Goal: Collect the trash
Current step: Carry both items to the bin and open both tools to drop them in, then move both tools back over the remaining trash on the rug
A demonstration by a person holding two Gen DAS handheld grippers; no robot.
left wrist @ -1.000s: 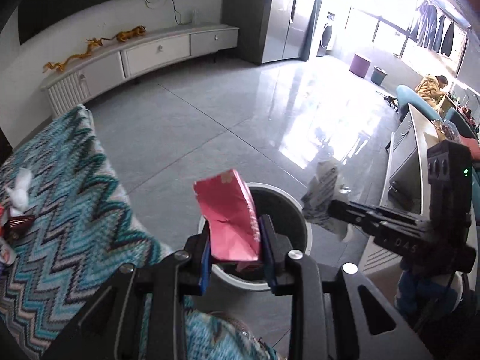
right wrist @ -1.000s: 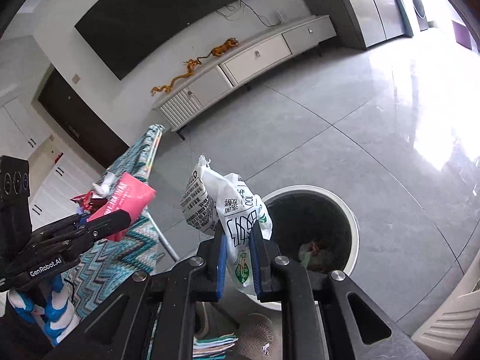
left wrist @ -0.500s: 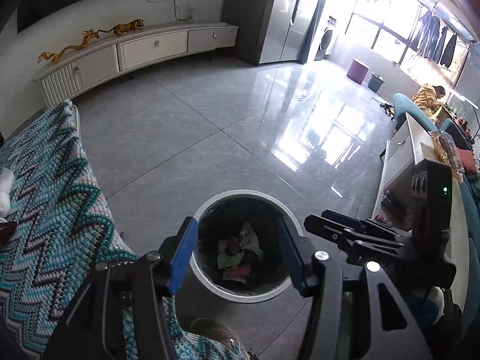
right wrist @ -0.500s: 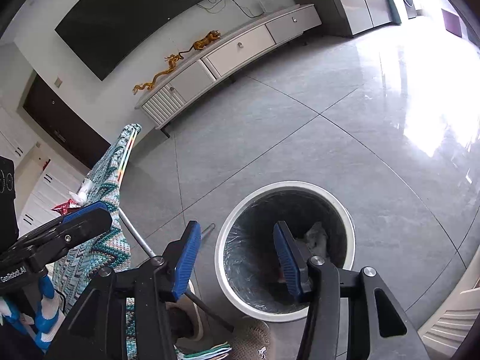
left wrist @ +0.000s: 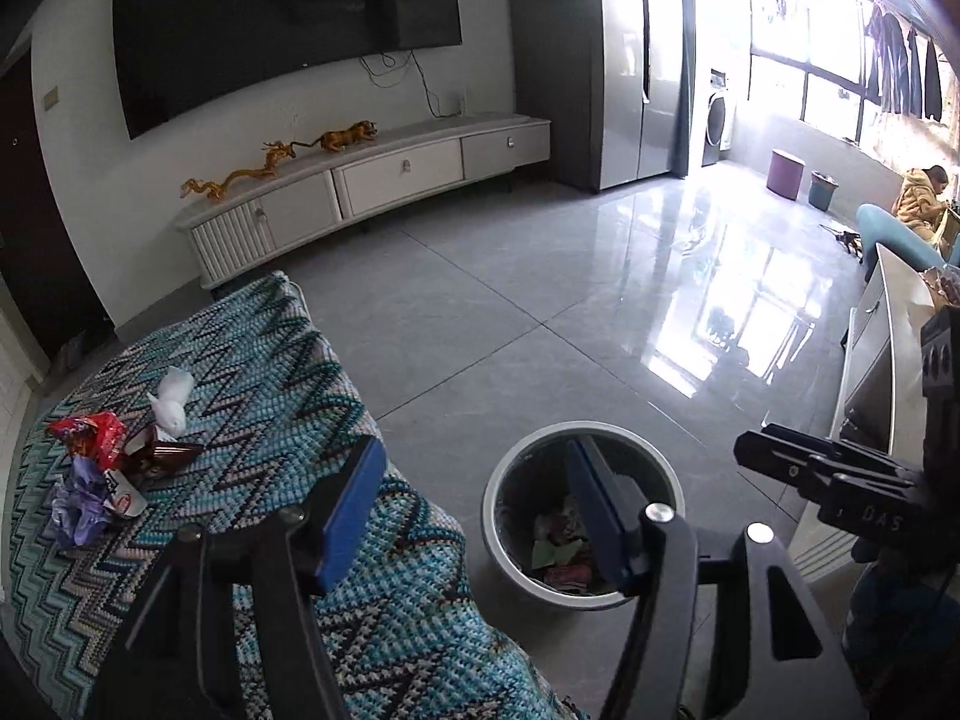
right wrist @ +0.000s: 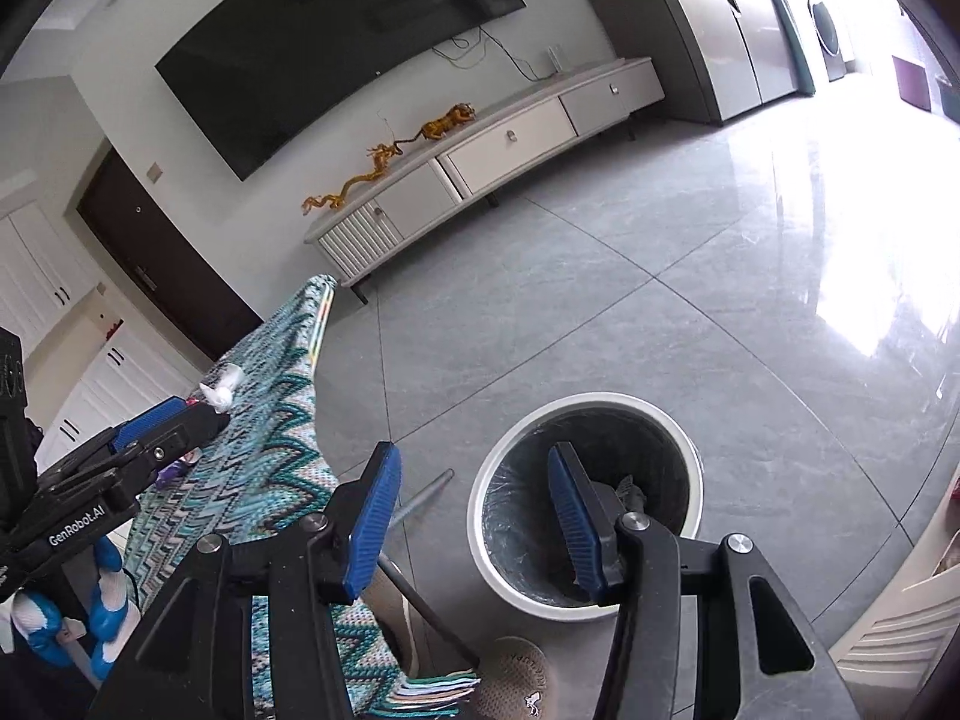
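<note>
Grey glossy tile floor [left wrist: 540,312] with strong window glare at right. White wall on the far side carried a large dark TV [left wrist: 288,30]. Below it stood a long low white cabinet [left wrist: 372,186] with gold dragon and tiger figurines [left wrist: 282,159] on top. Tall silver fridge [left wrist: 642,60] right of the cabinet. Bright windows [left wrist: 810,60] at far right, clothes hung there. Dark door [right wrist: 162,264] and white cupboards at far left. Near left, a table under a teal zigzag cloth [left wrist: 270,372].

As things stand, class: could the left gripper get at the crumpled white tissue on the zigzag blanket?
Probably yes: the left gripper is open and empty, and nothing lies between it and the crumpled white tissue lying exposed on the zigzag blanket.
</note>
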